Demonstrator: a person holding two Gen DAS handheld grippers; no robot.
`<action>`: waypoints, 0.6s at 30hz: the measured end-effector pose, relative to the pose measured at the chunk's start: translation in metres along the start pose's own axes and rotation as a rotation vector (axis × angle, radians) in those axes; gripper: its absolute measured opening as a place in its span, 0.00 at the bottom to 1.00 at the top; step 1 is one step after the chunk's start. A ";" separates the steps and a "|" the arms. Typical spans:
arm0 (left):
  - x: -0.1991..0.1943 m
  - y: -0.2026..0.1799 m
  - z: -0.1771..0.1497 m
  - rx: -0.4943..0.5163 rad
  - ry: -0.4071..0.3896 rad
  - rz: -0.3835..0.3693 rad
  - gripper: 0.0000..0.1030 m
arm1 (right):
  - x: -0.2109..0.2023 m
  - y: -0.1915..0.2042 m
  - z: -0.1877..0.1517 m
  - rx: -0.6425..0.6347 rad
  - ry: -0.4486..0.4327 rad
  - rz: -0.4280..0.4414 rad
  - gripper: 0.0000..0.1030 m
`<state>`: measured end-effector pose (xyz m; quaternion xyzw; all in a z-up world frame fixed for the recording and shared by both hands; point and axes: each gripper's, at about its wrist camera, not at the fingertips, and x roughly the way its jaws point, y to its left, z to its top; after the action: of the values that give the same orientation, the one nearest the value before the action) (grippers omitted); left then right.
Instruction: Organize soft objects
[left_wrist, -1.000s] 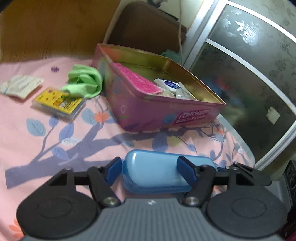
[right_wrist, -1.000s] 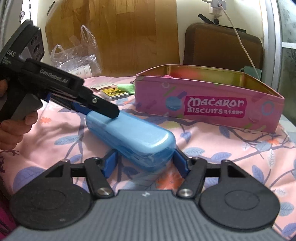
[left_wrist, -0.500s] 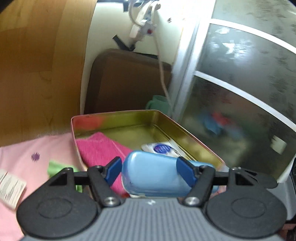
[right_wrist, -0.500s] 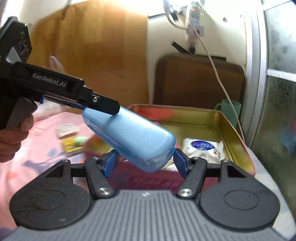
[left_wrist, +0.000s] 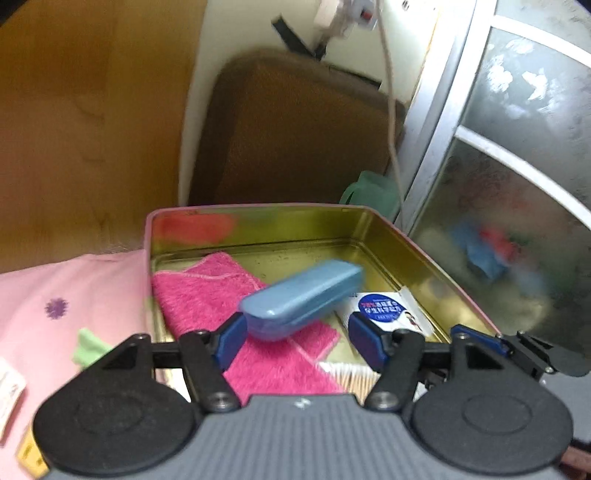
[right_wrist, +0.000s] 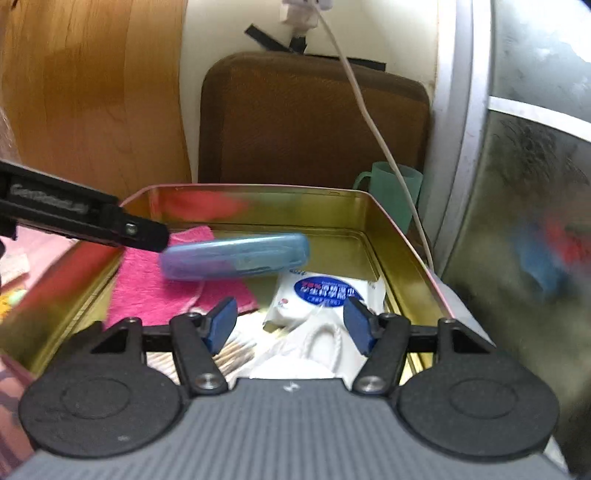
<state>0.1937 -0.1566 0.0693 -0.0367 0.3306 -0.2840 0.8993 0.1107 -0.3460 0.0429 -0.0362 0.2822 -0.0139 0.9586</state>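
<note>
Currently: blue case (left_wrist: 301, 297) over tin (left_wrist: 424, 254), both tools (left_wrist: 293, 338) (right_wrist: 290, 319) released; risk: case dropping unguided, bouncing off towel (left_wrist: 207, 291) onto packet (right_wrist: 319, 291).

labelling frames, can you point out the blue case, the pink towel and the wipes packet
blue case (left_wrist: 301, 297), left wrist view, middle of its lid
pink towel (left_wrist: 207, 291), left wrist view, bare fuzzy patch
wipes packet (right_wrist: 323, 291), right wrist view, blue label

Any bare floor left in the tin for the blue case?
Bare gold floor shows at the tin's far end, beyond the pink towel and wipes pack. Near end is crowded: swabs, white mask. Blue case hangs over the towel.
</note>
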 end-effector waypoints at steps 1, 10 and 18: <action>-0.015 0.003 -0.006 0.002 -0.018 -0.005 0.60 | -0.006 -0.001 -0.003 0.016 -0.007 0.005 0.64; -0.121 0.112 -0.070 -0.122 -0.064 0.224 0.60 | -0.073 0.034 -0.013 0.015 -0.122 0.145 0.64; -0.137 0.211 -0.113 -0.255 -0.035 0.619 0.59 | -0.076 0.125 0.001 -0.080 -0.088 0.427 0.64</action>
<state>0.1420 0.1071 0.0057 -0.0515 0.3433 0.0467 0.9366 0.0480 -0.2178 0.0749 -0.0140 0.2418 0.2023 0.9489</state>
